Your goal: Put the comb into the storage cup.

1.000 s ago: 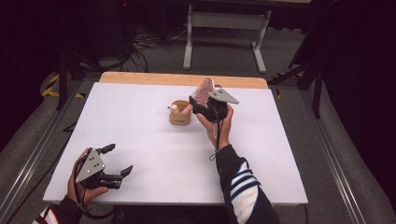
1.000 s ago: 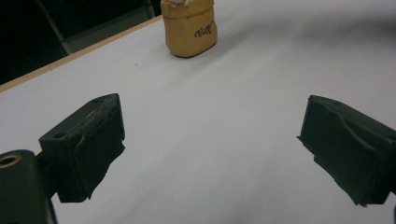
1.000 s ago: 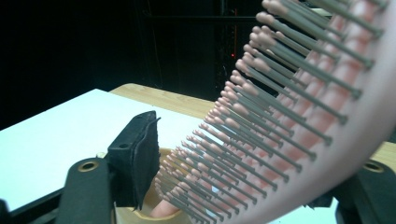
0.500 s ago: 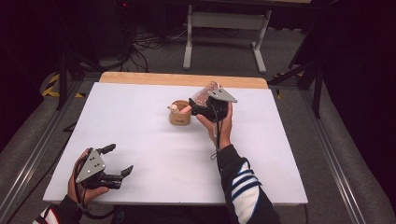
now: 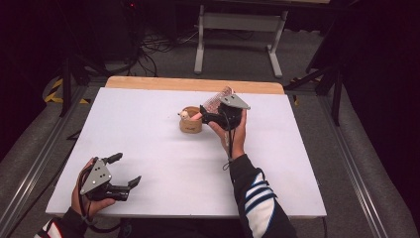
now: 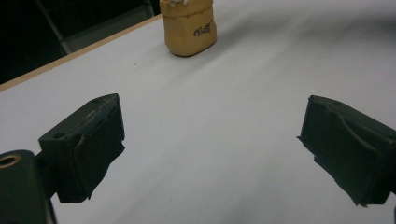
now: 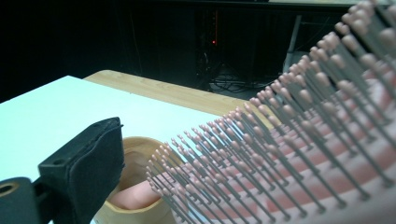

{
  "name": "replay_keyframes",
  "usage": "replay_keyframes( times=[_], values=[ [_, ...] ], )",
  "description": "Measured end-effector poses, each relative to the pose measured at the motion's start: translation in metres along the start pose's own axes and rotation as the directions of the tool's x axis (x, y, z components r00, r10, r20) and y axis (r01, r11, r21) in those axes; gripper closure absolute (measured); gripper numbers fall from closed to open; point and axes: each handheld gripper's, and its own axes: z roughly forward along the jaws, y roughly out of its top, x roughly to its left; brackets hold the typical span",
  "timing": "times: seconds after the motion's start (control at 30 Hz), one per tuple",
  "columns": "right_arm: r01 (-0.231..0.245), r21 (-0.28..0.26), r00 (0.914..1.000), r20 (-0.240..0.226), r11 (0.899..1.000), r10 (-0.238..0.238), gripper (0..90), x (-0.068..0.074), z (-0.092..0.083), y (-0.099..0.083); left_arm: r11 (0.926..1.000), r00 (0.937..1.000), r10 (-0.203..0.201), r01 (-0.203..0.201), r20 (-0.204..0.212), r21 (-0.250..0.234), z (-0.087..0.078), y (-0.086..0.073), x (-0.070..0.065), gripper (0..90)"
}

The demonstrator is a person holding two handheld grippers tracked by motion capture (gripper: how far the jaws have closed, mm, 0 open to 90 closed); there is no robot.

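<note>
A tan cup stands at the middle of the white table. A pink hairbrush leans out of it, handle end down in the cup and bristled head up to the right. My right gripper is at the brush just right of the cup. Its jaws have just been opening and stand open around the brush. In the right gripper view the bristles rise beside the one visible finger, with a gap between them. My left gripper lies open near the front left edge, facing the cup.
A wooden strip borders the table's far edge. Beyond it are a metal frame and cables on the floor. The person's striped sleeve reaches in from the front.
The brush head has tipped lower and closer to the cup, and the right jaws have spread apart from it. Neither hand has shifted.
</note>
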Motion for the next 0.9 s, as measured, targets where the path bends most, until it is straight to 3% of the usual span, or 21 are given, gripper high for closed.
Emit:
replay_keyframes(
  times=[0.9],
  values=[
    [0.011,-0.058,0.9996,0.025,0.998,-0.010,6.7,-0.005,-0.019,0.007,1.0000,1.0000,0.003,-0.003,-0.005,0.002,-0.001,0.000,0.000,7.3]
  ],
)
